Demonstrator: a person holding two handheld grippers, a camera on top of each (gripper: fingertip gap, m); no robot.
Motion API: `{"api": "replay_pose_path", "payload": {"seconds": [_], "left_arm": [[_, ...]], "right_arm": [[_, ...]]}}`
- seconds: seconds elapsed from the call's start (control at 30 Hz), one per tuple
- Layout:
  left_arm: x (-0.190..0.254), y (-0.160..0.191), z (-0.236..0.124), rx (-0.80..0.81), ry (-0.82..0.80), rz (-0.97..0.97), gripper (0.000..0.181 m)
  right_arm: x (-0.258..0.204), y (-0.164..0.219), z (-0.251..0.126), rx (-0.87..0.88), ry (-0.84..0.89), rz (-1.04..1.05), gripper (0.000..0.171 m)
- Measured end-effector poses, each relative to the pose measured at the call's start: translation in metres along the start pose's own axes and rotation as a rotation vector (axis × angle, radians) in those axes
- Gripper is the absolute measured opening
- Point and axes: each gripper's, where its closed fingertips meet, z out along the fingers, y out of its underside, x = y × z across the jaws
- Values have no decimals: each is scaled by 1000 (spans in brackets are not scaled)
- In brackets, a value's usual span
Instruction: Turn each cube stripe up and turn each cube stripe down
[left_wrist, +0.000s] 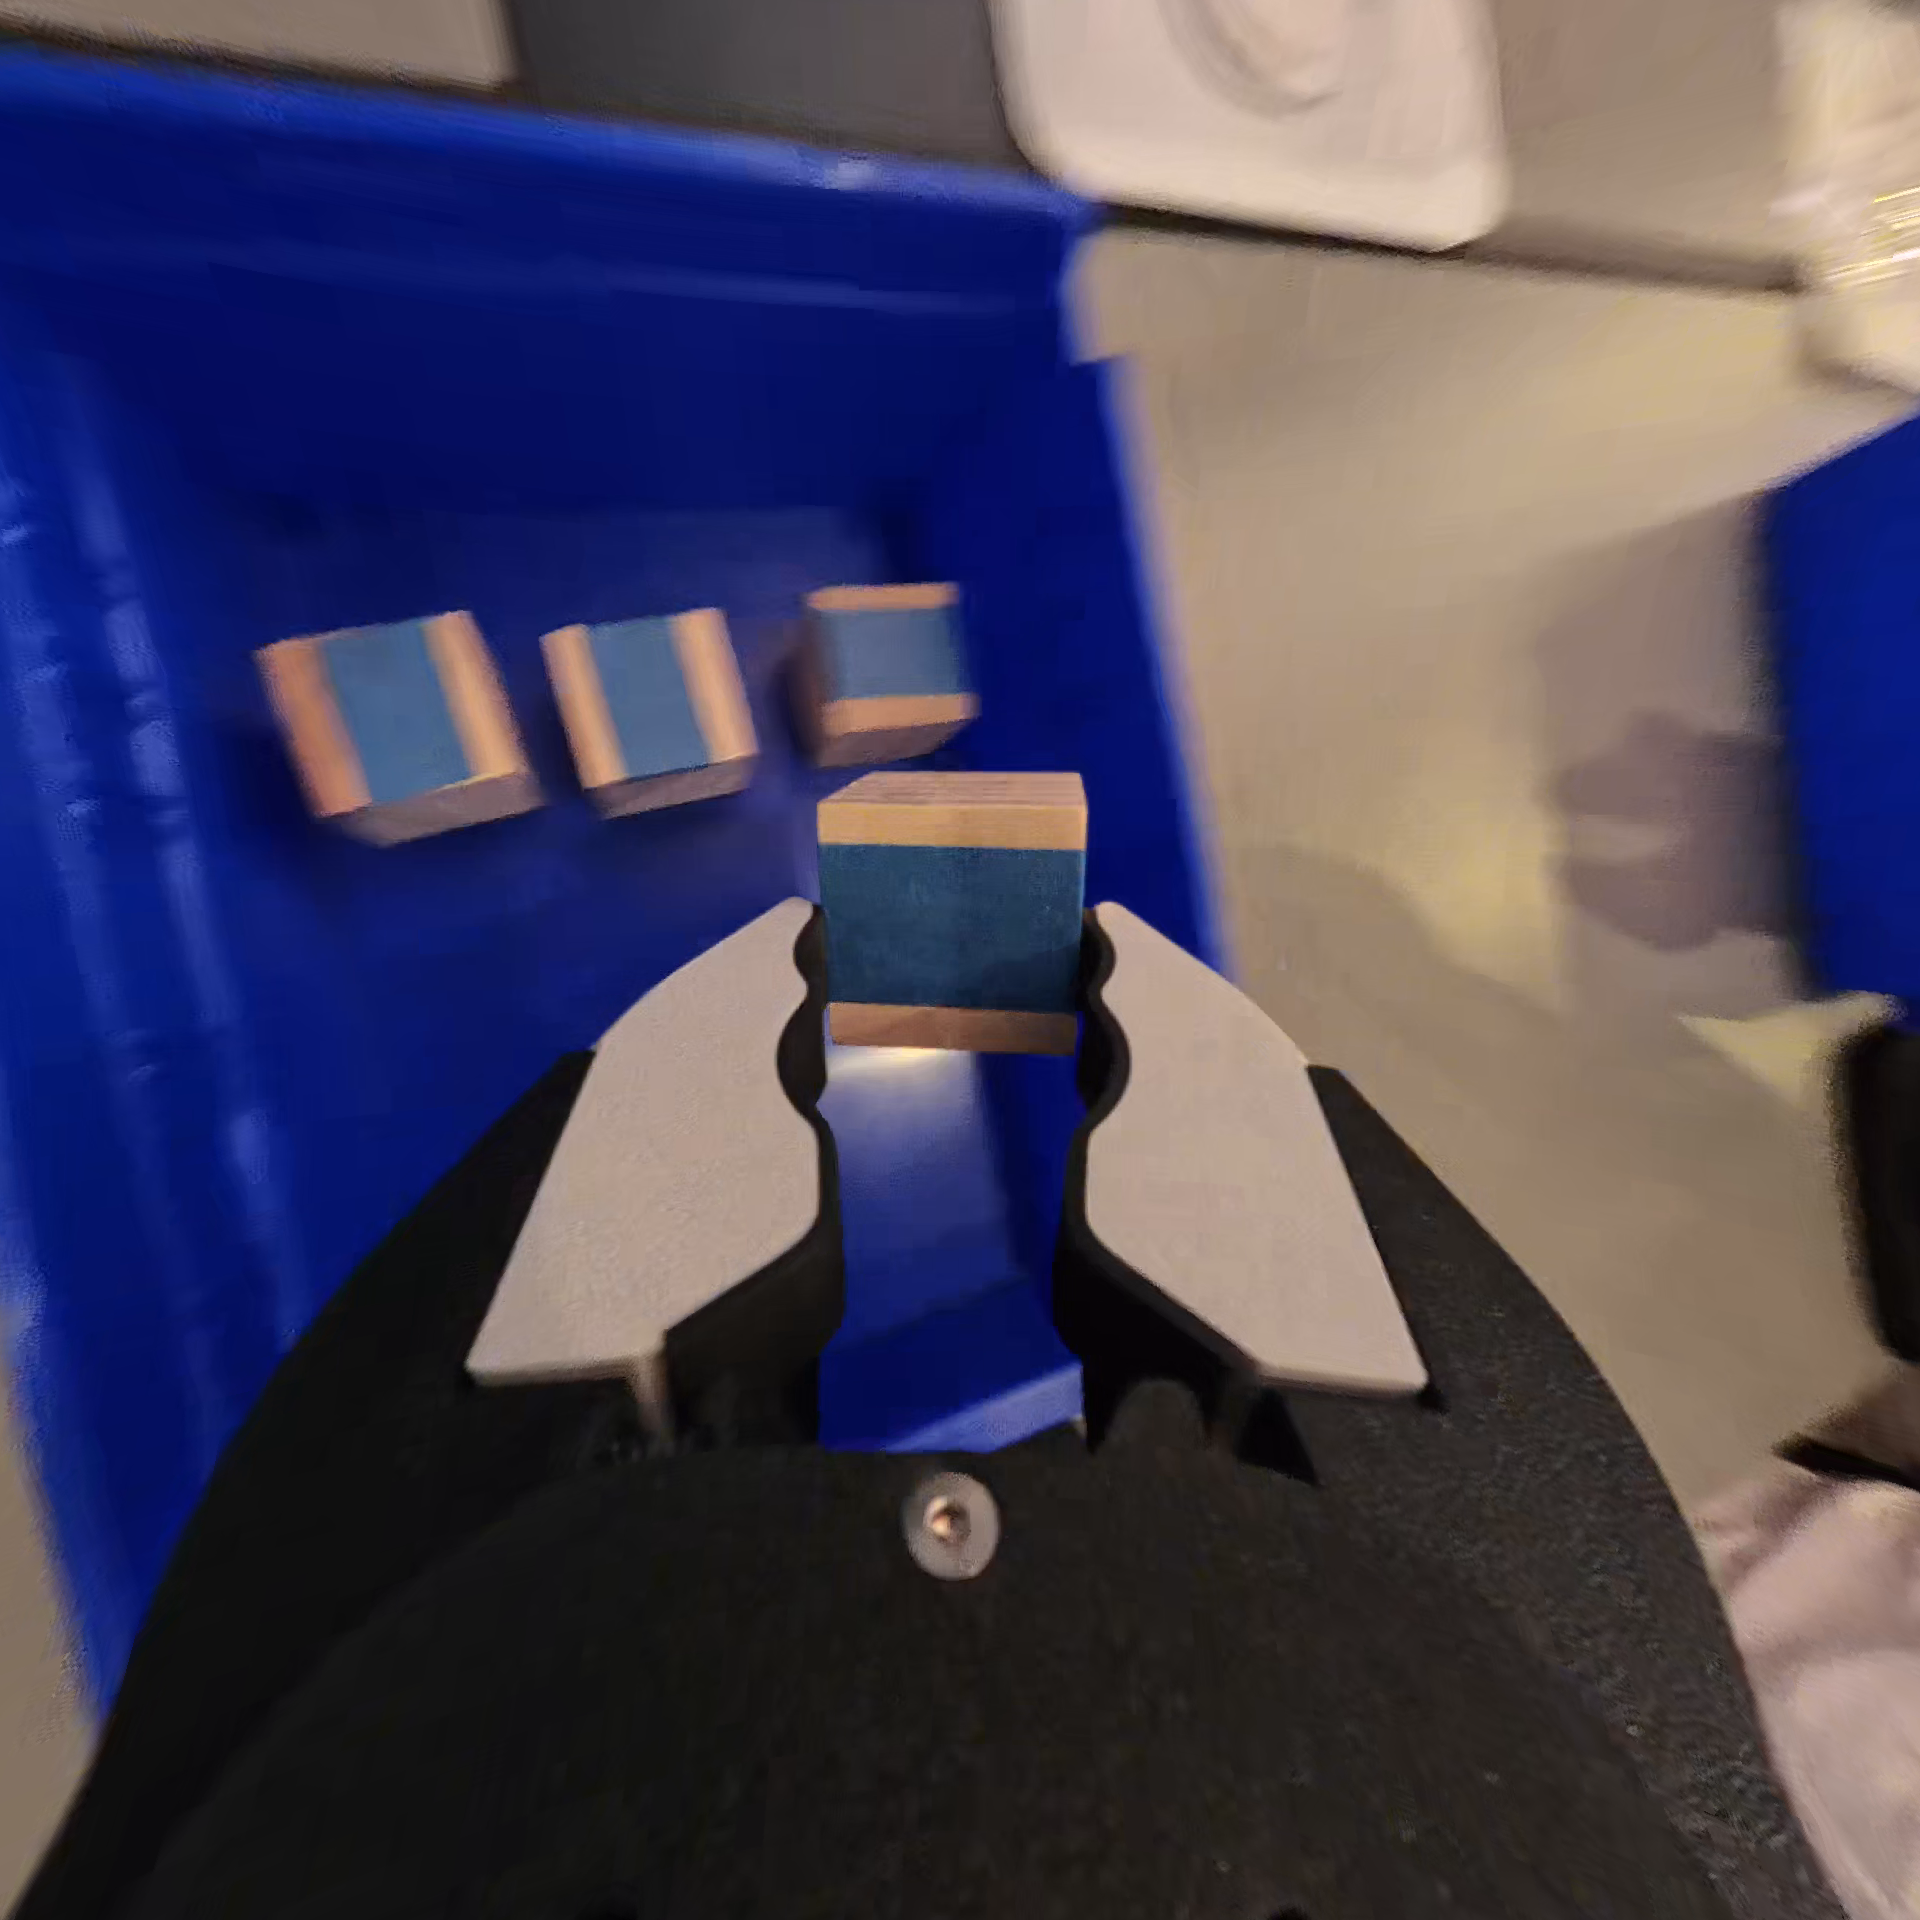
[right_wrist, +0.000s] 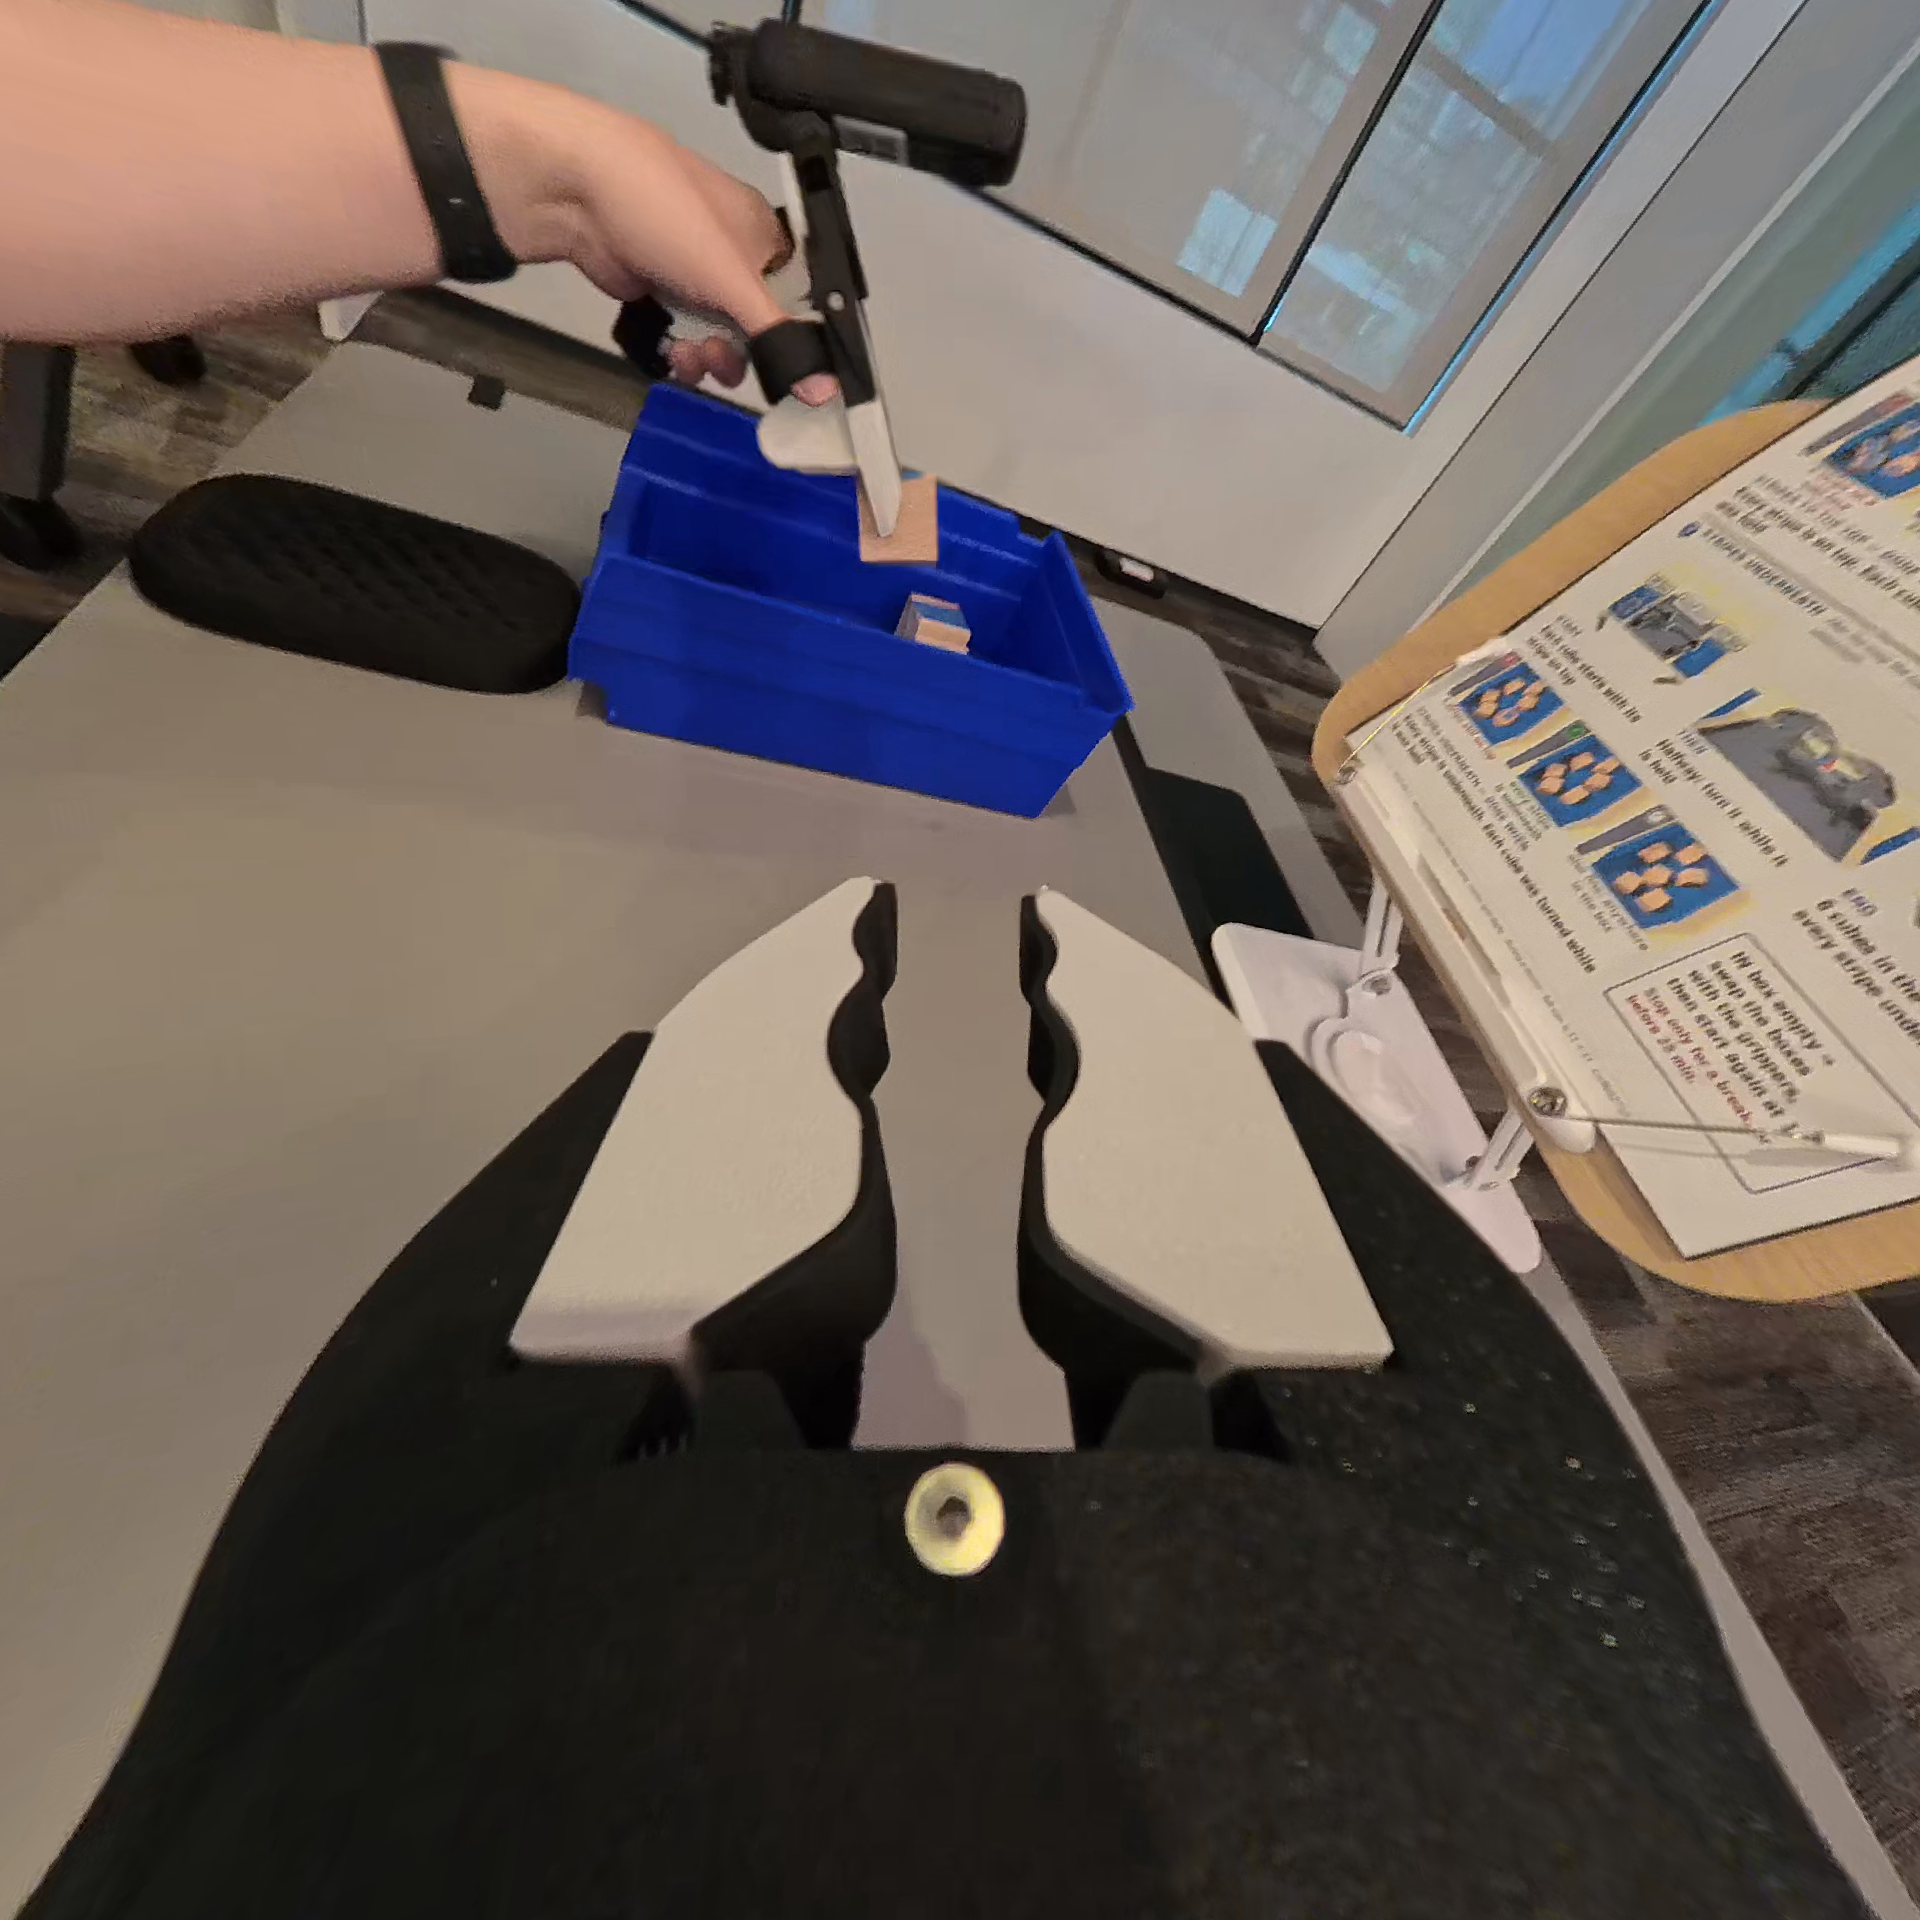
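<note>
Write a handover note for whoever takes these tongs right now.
Left tongs: shut on a cube, lifted above the blue bin, its stripe facing the camera.
Right tongs: open, empty, over the grey table, away from the bin.
Three cubes lie in a row on the bin floor, stripes up.
Left: turn the held cube and set it down. Which pass this is cannot be told.

three cubes (left_wrist: 613, 707) line the blue bin (left_wrist: 312, 416) floor; its near part seems clear through blur.
</note>
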Motion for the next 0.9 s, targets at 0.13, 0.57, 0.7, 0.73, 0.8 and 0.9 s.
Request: {"api": "replay_pose_path", "payload": {"seconds": [0.13, 0.57, 0.7, 0.73, 0.8, 0.9], "left_arm": [[100, -11, -22, 115, 304, 104, 46], [318, 24, -54, 127, 901, 286, 45], [324, 19, -57, 145, 908, 282, 45], [323, 17, -55, 157, 896, 282, 45], [322, 16, -53, 158, 891, 278, 45], [321, 11, -54, 189, 892, 260, 45]], "right_arm": [[-4, -23, 13, 90, 66, -57, 32], [-47, -82, 38, 254, 205, -310, 60], [-51, -87, 33, 286, 187, -335, 52], [-50, -87, 33, 282, 196, -330, 55], [-49, -90, 34, 291, 215, -316, 60], [-50, -92, 40, 324, 245, -287, 63]]}}
